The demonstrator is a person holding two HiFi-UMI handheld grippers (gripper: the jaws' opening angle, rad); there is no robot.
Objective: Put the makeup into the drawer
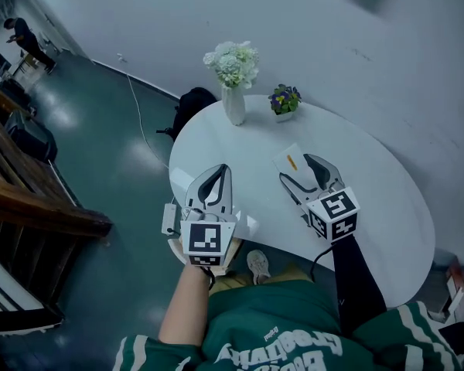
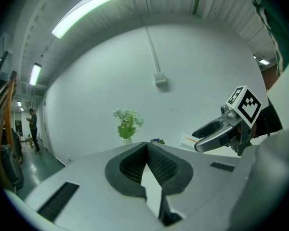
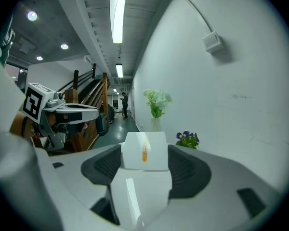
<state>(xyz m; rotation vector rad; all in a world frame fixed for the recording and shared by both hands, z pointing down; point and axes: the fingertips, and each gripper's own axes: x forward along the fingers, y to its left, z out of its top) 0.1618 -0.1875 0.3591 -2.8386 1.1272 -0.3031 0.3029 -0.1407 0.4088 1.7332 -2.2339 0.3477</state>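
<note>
A small white makeup box [image 1: 288,159] with an orange mark sits between the jaws of my right gripper [image 1: 295,168], over the middle of the white oval table [image 1: 387,207]. In the right gripper view the box [image 3: 144,150] fills the gap between the dark pads, which are shut on its sides. My left gripper [image 1: 219,173] hovers over the table's near left edge, jaws pointing away from me. Its pads [image 2: 156,162] meet at the tips with nothing between them. From the left gripper view the right gripper [image 2: 198,141] hangs at the right. No drawer is in view.
A white vase of pale flowers [image 1: 233,83] and a small pot of purple flowers [image 1: 284,101] stand at the table's far edge, by the wall. A black bag [image 1: 192,103] lies on the floor beyond the table. Wooden stairs [image 1: 31,199] fill the left.
</note>
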